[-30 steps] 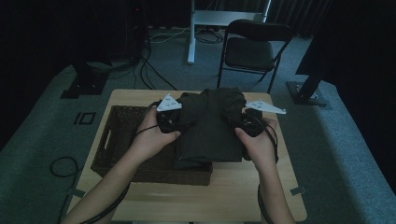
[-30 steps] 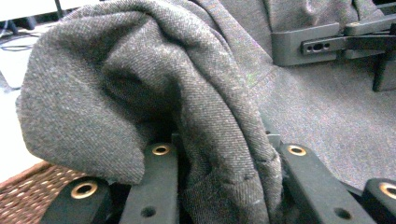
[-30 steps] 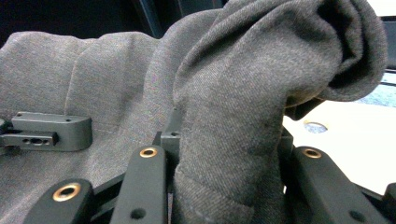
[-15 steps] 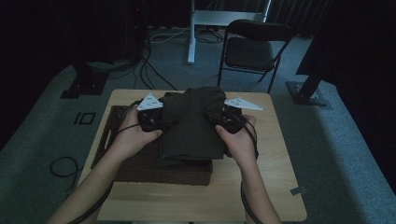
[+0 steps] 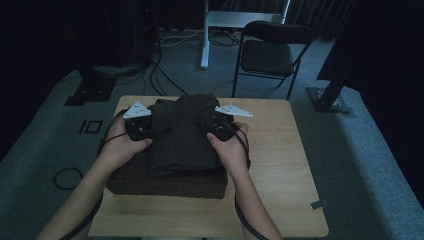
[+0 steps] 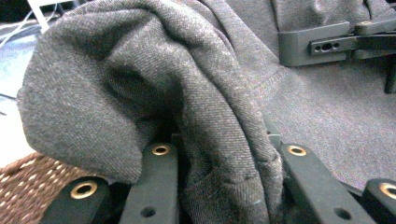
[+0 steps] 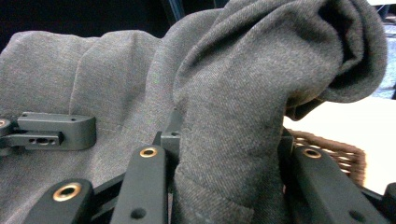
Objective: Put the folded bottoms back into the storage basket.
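A dark grey folded garment (image 5: pixel 182 135) hangs between both grippers above a brown woven basket (image 5: pixel 165 182) on the wooden table (image 5: pixel 280 165). My left gripper (image 5: pixel 151 130) is shut on the garment's left edge, and in the left gripper view a thick fold of cloth (image 6: pixel 140 84) is bunched between its jaws (image 6: pixel 224 156). My right gripper (image 5: pixel 212 129) is shut on the right edge, with a fold of cloth (image 7: pixel 243 93) pinched between its jaws (image 7: pixel 229 156). Each gripper view shows the other gripper (image 6: pixel 322 44) (image 7: pixel 56 130) across the fabric. The fingertips are buried in cloth.
The basket sits on the left half of the table, and its rim (image 6: pixel 28 182) (image 7: pixel 336 149) shows under the garment. The right half of the tabletop is bare wood. A folding chair (image 5: pixel 267 52) and a stand base with cables are on the floor beyond the table.
Both hands have carried the garment leftward and slightly down, from the table's middle to over the basket. Both grips stay the same.
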{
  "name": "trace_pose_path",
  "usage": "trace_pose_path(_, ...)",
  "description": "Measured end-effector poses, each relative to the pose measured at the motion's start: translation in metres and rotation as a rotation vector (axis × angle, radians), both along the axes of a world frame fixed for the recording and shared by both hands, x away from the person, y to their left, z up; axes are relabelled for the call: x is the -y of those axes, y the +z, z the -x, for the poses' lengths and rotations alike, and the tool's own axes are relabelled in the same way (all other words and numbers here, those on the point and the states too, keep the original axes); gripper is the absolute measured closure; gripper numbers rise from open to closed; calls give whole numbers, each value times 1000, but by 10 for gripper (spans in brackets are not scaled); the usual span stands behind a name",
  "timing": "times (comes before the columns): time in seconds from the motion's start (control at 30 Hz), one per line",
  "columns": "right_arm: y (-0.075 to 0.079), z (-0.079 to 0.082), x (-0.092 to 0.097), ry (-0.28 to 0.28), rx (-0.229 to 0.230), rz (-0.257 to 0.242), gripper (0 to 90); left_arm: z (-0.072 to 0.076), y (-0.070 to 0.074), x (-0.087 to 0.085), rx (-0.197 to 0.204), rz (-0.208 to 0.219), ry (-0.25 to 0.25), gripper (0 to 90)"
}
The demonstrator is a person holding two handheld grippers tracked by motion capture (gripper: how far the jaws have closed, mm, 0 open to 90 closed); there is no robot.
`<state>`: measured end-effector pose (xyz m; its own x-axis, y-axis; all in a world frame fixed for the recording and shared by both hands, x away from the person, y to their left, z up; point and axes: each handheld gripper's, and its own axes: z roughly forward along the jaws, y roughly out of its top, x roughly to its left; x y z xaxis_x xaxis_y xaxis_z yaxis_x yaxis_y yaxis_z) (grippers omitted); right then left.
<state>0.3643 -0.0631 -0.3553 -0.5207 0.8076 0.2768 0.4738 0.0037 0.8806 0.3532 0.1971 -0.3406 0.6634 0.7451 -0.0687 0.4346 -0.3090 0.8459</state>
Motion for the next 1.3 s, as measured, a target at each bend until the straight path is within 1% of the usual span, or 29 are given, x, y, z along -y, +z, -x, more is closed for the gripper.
trace_pose_path(0.03, -3, -1, -7, -1, -6, -3, 621, -2, -4, -7, -8, -5, 7, 710)
trace_pose_path(0.07, -3, -1, -7, -1, -6, -3, 621, -2, -4, -7, -8, -5, 7, 710)
trace_pose_path(0.1, -7, -3, -15, -3, -10, -5, 621, -4, -8, -13, -15, -7, 20, 710)
trace_pose_path(0.13, -9, -4, -19, -6, -12, -7, 621, -4, -8, -13, -15, -7, 20, 710)
trace_pose_path(0.2, -14, -6, -26, -10, -15, -10, 621, -6, -13, -20, -18, -15, 33, 710)
trace_pose_path(0.3, -21, -8, -33, -15, -24, -16, 621, -9, -20, -24, -20, -33, 43, 710)
trace_pose_path(0.33, -21, -8, -33, -15, -24, -16, 621, -9, -20, -24, -20, -33, 43, 710)
trace_pose_path(0.37, -27, -10, -37, -18, -30, -13, 622, -11, -27, -26, -27, -45, 48, 710)
trace_pose_path(0.4, -27, -10, -37, -18, -30, -13, 622, -11, -27, -26, -27, -45, 48, 710)
trace_pose_path(0.43, -31, -12, -40, -22, -39, -16, 621, -14, -33, -29, -34, -44, 47, 710)
trace_pose_path(0.47, -35, -13, -41, -24, -40, -13, 621, -14, -33, -29, -34, -44, 47, 710)
trace_pose_path(0.5, -38, -13, -43, -24, -48, -16, 621, -17, -40, -33, -52, -35, 47, 710)
trace_pose_path(0.53, -42, -14, -44, -24, -53, -16, 621, -17, -40, -33, -52, -35, 47, 710)
trace_pose_path(0.57, -44, -15, -45, -25, -57, -18, 621, -19, -45, -35, -60, -39, 51, 710)
trace_pose_path(0.63, -52, -17, -49, -26, -67, -4, 621, -21, -53, -35, -73, -59, 56, 710)
trace_pose_path(0.73, -62, -20, -53, -27, -86, 16, 622, -23, -64, -36, -93, -78, 56, 710)
trace_pose_path(0.83, -73, -23, -54, -26, -111, 23, 622, -26, -73, -36, -109, -70, 57, 710)
trace_pose_path(0.87, -76, -23, -54, -27, -115, 25, 621, -26, -73, -36, -109, -70, 57, 710)
trace_pose_path(0.9, -78, -24, -54, -28, -120, 28, 621, -28, -79, -36, -115, -68, 52, 710)
trace_pose_path(0.97, -82, -25, -53, -29, -138, 32, 621, -29, -84, -36, -123, -65, 51, 710)
trace_pose_path(1.0, -82, -25, -53, -29, -138, 32, 621, -29, -84, -36, -123, -65, 51, 710)
trace_pose_path(1.03, -87, -27, -53, -28, -157, 46, 621, -30, -90, -35, -133, -68, 51, 710)
trace_pose_path(1.1, -91, -28, -53, -29, -164, 53, 621, -30, -93, -34, -133, -67, 54, 710)
trace_pose_path(1.13, -93, -29, -53, -29, -167, 62, 620, -31, -97, -33, -138, -77, 55, 710)
trace_pose_path(1.17, -95, -30, -54, -27, -168, 74, 620, -32, -100, -33, -143, -81, 58, 710)
trace_pose_path(1.2, -95, -30, -54, -27, -168, 74, 620, -32, -100, -33, -143, -81, 58, 710)
trace_pose_path(1.23, -100, -32, -55, -33, -184, 79, 620, -33, -104, -32, -144, -92, 59, 710)
trace_pose_path(1.27, -100, -32, -55, -33, -184, 79, 620, -33, -104, -32, -144, -92, 59, 709)
trace_pose_path(1.3, -104, -33, -57, -37, -192, 85, 620, -35, -108, -31, -145, -98, 60, 709)
